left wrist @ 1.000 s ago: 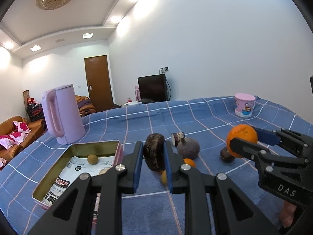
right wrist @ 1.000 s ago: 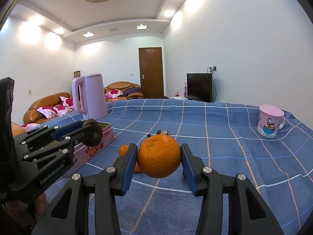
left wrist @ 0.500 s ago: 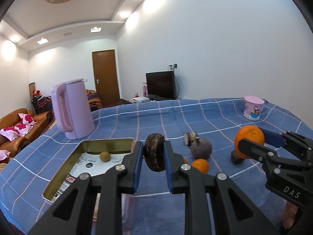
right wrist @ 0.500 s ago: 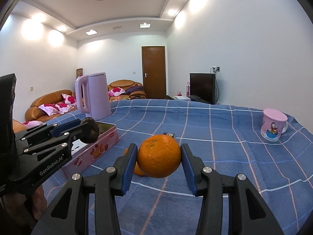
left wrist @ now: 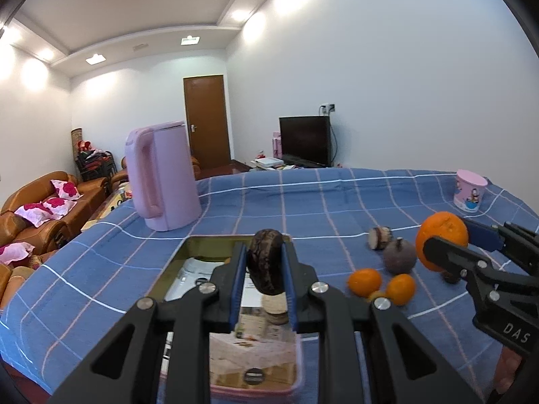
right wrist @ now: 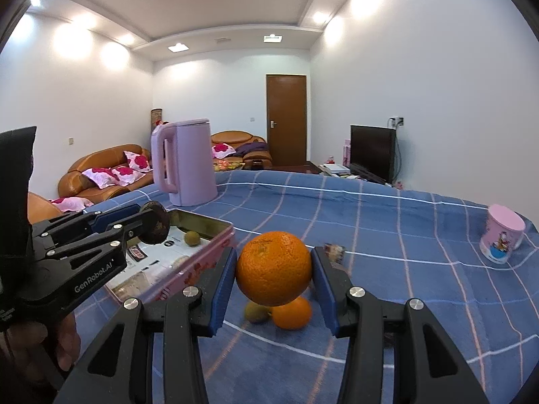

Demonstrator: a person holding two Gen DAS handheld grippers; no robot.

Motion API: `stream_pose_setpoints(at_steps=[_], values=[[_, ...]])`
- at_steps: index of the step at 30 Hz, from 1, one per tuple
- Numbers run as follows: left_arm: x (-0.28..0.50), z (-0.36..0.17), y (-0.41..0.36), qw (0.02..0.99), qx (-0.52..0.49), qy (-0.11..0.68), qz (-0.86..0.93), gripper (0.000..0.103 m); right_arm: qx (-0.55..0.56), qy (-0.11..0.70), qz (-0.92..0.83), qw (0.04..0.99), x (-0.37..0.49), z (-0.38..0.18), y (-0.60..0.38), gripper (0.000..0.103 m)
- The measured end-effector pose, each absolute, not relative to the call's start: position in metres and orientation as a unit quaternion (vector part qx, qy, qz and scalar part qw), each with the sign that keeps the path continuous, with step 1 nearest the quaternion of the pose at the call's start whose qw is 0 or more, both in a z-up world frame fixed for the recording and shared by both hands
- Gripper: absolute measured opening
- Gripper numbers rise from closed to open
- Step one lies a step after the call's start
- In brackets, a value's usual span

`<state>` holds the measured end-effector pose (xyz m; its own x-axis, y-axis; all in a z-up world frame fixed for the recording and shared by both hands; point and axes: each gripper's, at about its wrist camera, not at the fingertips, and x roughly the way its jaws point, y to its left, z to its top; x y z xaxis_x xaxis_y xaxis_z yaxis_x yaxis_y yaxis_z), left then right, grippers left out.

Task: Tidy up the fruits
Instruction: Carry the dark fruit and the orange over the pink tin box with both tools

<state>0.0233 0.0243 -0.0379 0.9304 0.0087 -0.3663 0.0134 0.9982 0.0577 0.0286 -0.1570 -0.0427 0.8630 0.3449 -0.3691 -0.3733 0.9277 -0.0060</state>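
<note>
My left gripper [left wrist: 264, 262] is shut on a dark brown wrinkled fruit [left wrist: 265, 261] and hangs over the open pink tin box [left wrist: 188, 262]. Inside the tin lie a small greenish-yellow fruit [right wrist: 192, 237] and a pale round piece [left wrist: 274, 304]. My right gripper [right wrist: 273, 269] is shut on a large orange [right wrist: 273, 267], held above the blue checked cloth right of the tin. Below it on the cloth lie a small orange [right wrist: 291, 313] and a small olive fruit [right wrist: 256, 313]. In the left wrist view two small oranges [left wrist: 365, 281], a purple round fruit [left wrist: 400, 256] and a cut piece [left wrist: 380, 238] lie together.
A tall pink kettle [left wrist: 161, 178] stands behind the tin. A pink cartoon mug [right wrist: 502, 237] sits at the far right of the cloth. A person's hand [right wrist: 64, 340] holds the left gripper's handle. Sofas, a door and a television are beyond the table.
Both grippers have moved left with their fruits. The left one now hangs over the tin instead of right of it. The right one with the orange has come closer to the tin's edge.
</note>
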Motion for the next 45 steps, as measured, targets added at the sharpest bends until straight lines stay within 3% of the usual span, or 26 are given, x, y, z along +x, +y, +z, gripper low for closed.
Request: stream_pose_setpoints(at_steps=[20,45], values=[[0.075,-0.055,0.094,0.965,0.001,0.260,0.036,0.023,-0.087,0.206,0.255,0.941,0.079,-0.043,-0.063,0.047],[0.102,-0.070,0.101,0.950,0.012,0.310,0.029,0.023,-0.110,0.259,0.268,0.922,0.120,-0.071,-0.024,0.047]])
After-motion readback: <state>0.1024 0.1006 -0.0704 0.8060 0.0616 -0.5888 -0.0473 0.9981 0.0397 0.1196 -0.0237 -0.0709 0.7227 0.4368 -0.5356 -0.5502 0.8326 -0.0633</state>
